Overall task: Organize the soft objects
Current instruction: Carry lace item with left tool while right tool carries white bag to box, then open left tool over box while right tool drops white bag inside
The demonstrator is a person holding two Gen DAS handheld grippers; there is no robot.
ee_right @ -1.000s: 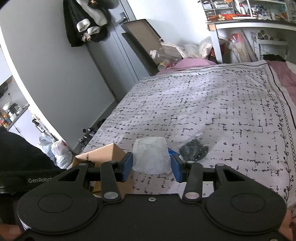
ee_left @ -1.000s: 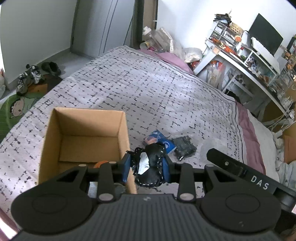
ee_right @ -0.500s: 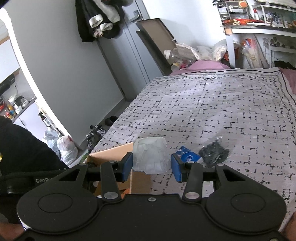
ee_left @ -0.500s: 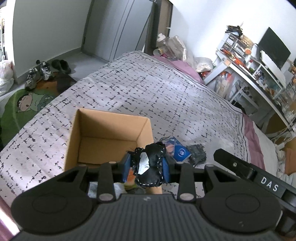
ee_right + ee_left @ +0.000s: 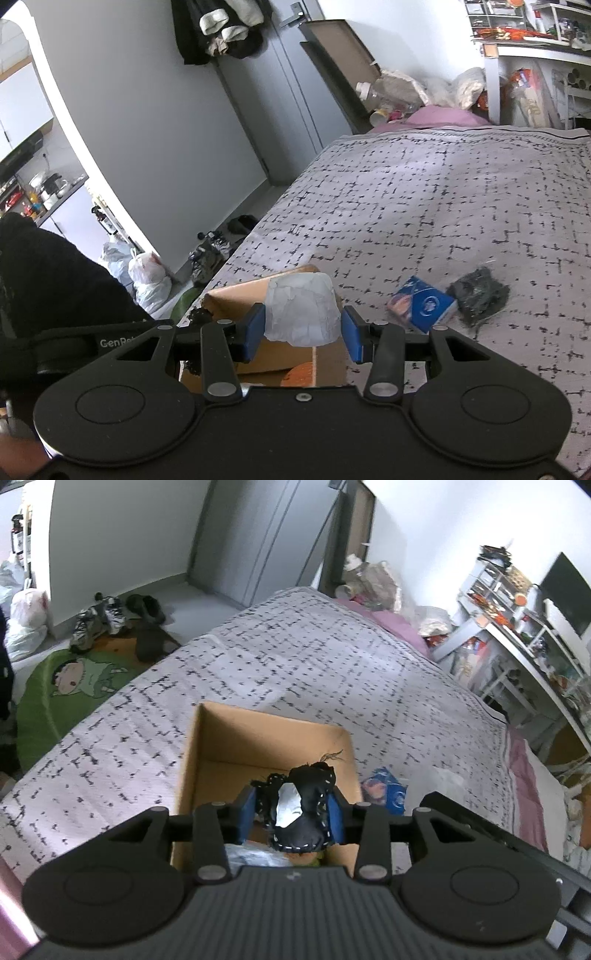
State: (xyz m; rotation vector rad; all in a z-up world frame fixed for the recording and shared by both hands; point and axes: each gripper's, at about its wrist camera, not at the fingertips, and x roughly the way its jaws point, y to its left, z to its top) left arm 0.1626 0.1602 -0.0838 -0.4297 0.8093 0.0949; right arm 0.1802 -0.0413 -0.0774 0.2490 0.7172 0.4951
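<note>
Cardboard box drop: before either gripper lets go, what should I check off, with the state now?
1. Left gripper shut on black pouch: ok.
2. Pouch over the open cardboard box: ok.
3. Right gripper shut on white bundle: ok.
4. Bundle fully over the box opening: cannot tell.
5. Room left in the box: cannot tell, the floor is partly hidden.
6. Blue packet and dark bag still lie on the bed: not ok.

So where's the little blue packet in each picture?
Left wrist view: the blue packet lies on the bed, just right of the cardboard box.
Right wrist view: the packet is right of centre, beside a dark bundle.
Shared landmark: the cardboard box.
</note>
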